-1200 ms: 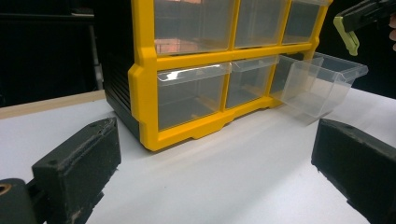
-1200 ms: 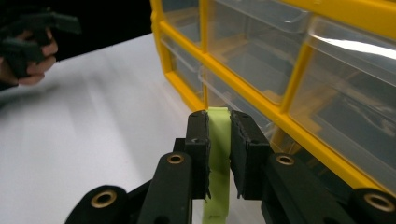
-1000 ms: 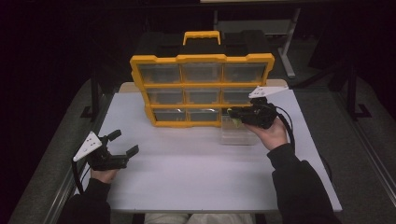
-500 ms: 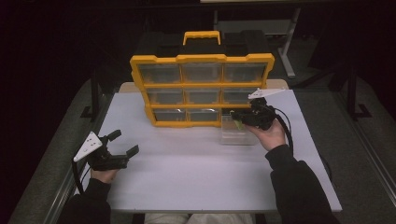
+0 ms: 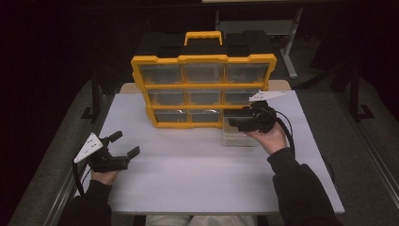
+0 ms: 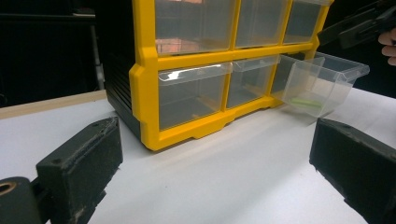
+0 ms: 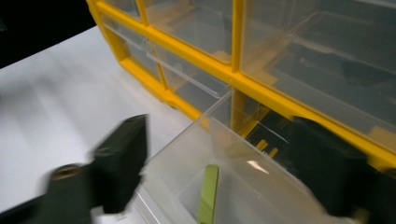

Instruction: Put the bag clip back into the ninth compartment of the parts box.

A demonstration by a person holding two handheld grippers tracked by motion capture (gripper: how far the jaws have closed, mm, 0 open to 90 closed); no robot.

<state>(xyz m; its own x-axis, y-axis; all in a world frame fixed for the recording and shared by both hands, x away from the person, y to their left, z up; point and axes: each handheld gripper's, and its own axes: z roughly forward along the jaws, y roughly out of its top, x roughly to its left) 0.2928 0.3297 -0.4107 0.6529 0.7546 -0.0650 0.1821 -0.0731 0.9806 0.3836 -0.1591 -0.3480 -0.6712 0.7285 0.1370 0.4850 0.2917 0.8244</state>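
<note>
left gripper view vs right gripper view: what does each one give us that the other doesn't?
Left gripper view: the organiser's black side wall and front corner on the table, with the right gripper above the pulled-out drawer.

Right gripper view: a look down into that drawer, where the green strip lies lengthwise; jaws open, just opened.

Both: yellow frame, clear drawers, green strip.

Dim room, lit tabletop (right gripper view motion-blurred).
</note>
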